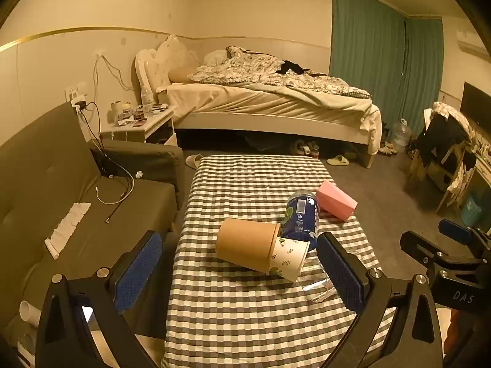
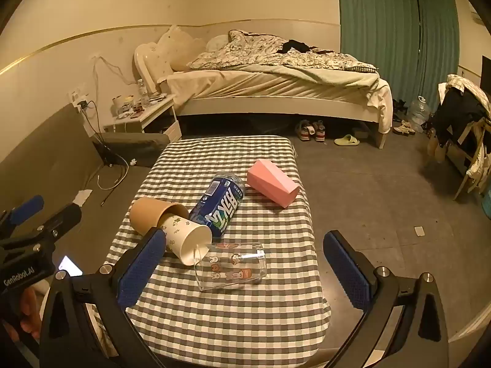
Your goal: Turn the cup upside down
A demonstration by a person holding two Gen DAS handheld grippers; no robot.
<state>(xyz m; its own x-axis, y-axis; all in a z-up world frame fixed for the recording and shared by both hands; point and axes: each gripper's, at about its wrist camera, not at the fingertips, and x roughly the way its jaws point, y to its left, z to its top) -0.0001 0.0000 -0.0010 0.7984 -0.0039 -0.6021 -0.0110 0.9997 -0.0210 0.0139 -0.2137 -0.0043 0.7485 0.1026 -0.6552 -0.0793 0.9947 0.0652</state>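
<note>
Several cups lie on their sides on the checkered table (image 1: 245, 306) (image 2: 233, 312). A brown paper cup (image 1: 245, 245) (image 2: 150, 214) holds a white leaf-print paper cup (image 1: 290, 257) (image 2: 187, 239) in its mouth. A blue-labelled clear cup (image 1: 300, 217) (image 2: 219, 205) lies behind them. A pink cup (image 1: 336, 204) (image 2: 273, 187) lies at the far right. A clear glass with cartoon print (image 2: 231, 265) (image 1: 320, 288) lies nearest. My left gripper (image 1: 239, 273) is open and empty before the paper cups. My right gripper (image 2: 245, 273) is open and empty, its fingers either side of the glass.
A grey sofa (image 1: 61, 202) with cables stands left of the table. A bed (image 1: 270, 98), a nightstand (image 1: 141, 122) and a green curtain (image 1: 386, 61) are behind. A chair with clothes (image 1: 445, 144) stands at the right. Bare floor (image 2: 383, 199) lies right of the table.
</note>
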